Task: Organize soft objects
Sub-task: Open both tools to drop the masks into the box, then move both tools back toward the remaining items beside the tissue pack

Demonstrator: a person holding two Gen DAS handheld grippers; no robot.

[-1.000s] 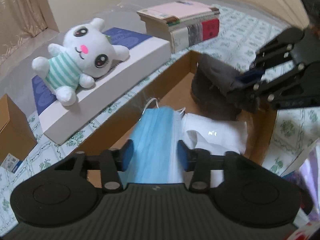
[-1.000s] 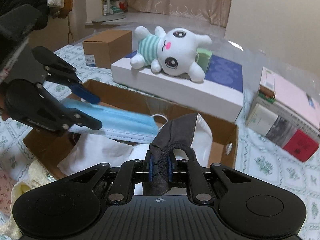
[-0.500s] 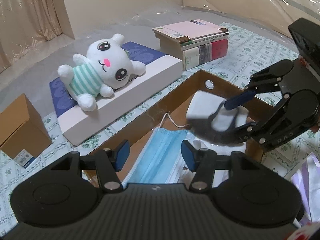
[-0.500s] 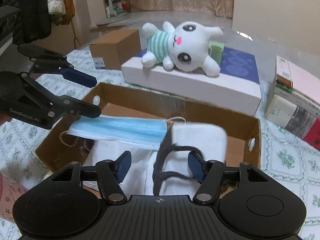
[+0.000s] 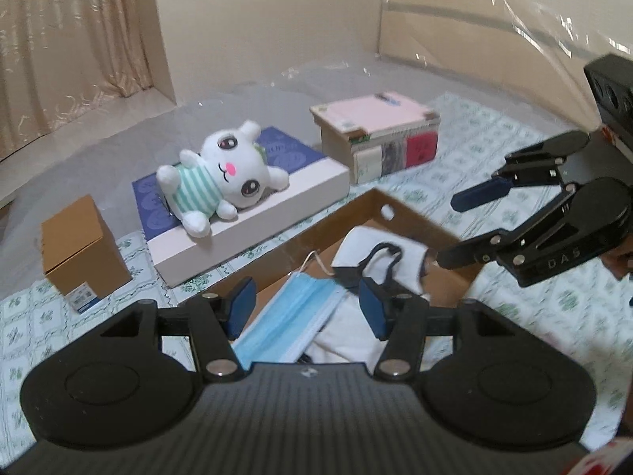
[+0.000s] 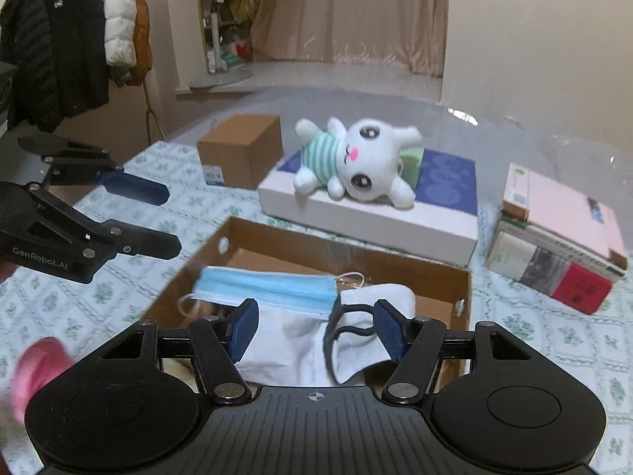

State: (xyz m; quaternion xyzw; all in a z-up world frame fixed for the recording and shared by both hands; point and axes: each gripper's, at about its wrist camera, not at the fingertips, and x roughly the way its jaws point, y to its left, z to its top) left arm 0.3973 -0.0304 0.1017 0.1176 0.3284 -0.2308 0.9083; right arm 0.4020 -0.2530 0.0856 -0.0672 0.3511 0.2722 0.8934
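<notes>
Lying on a flat box [image 6: 368, 225], plush rabbit [image 6: 356, 162] beside books [image 6: 561, 237].

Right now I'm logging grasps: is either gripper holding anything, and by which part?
Nothing is held. The left gripper and right gripper are open above the box, where both masks lie.

Blue mask [image 5: 294, 318] and white cloth [image 5: 381, 253] in cardboard box [image 5: 358, 208].

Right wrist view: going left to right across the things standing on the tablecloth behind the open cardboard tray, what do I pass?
Small brown cardboard box → flat white box with a blue top, with the white plush bunny lying on it → stack of books with a pink cover on top.
</notes>
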